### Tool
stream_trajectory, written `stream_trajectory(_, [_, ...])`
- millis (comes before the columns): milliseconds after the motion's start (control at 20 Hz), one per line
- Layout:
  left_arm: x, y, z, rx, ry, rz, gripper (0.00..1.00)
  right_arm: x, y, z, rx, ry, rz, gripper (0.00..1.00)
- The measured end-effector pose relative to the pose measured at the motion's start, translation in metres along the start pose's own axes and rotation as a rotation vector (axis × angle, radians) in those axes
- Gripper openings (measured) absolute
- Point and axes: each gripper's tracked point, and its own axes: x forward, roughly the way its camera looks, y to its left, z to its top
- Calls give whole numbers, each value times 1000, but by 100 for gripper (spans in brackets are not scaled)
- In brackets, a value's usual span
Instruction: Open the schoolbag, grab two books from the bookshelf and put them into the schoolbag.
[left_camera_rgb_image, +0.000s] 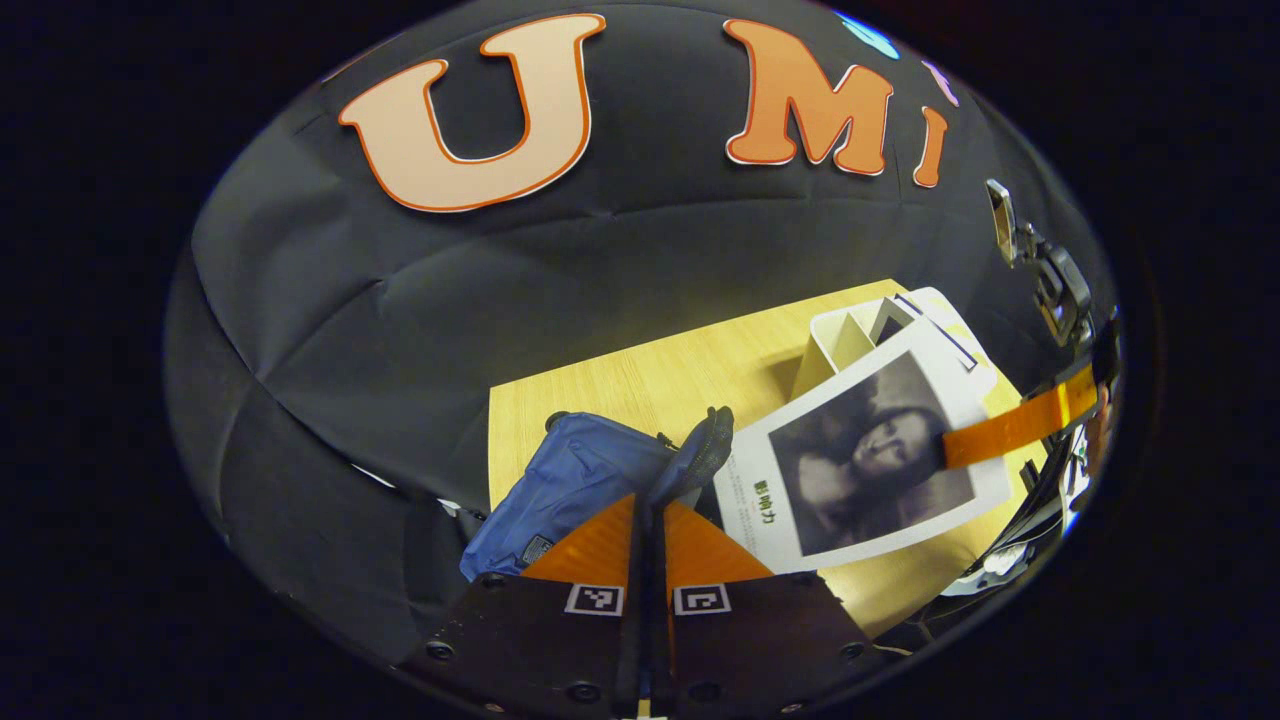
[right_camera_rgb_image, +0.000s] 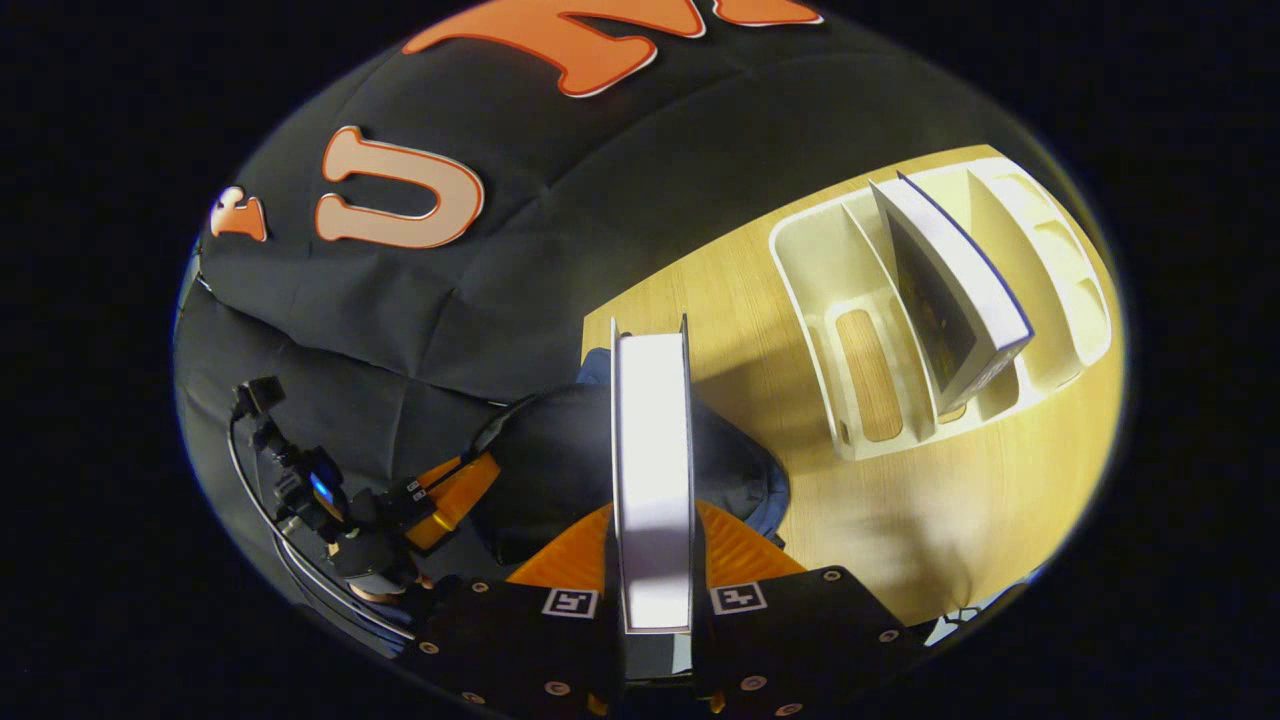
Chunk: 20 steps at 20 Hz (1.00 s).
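Observation:
The blue schoolbag (left_camera_rgb_image: 570, 480) lies on the wooden table, its dark opening flap (left_camera_rgb_image: 700, 455) lifted. My left gripper (left_camera_rgb_image: 650, 500) is shut on the bag's edge at that flap. Just right of the bag hangs a book with a black-and-white portrait cover (left_camera_rgb_image: 860, 460), an orange finger (left_camera_rgb_image: 1010, 425) of the right gripper pressed on it. In the right gripper view the right gripper (right_camera_rgb_image: 652, 512) is shut on this book (right_camera_rgb_image: 652, 450), seen page-edge on, above the dark bag (right_camera_rgb_image: 550, 470). The left gripper's orange fingers (right_camera_rgb_image: 455, 495) grip the bag's left side. A second book (right_camera_rgb_image: 950, 290) stands in the white bookshelf (right_camera_rgb_image: 830, 260).
The white bookshelf (left_camera_rgb_image: 850, 335) sits at the table's far right, behind the held book. Bare tabletop (right_camera_rgb_image: 960, 500) lies between shelf and bag, and the table's back edge (left_camera_rgb_image: 640, 385) runs along the black cloth wall. Cables and a mount (right_camera_rgb_image: 300, 480) trail behind the left gripper.

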Motion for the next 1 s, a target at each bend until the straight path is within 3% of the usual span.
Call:
stream_trajectory(200, [-1, -8, -1, -20, 0, -26, 4, 36, 3, -27, 85, 35, 36, 26])
stream_trajectory(550, [-6, -24, -11, -43, 4, -80, 4, 88, 14, -44, 203, -30, 62, 25])
stream_trajectory(1000, [-13, -45, -25, 41, 17, -125, 4, 151, 21, -58, 214, -83, 85, 25])
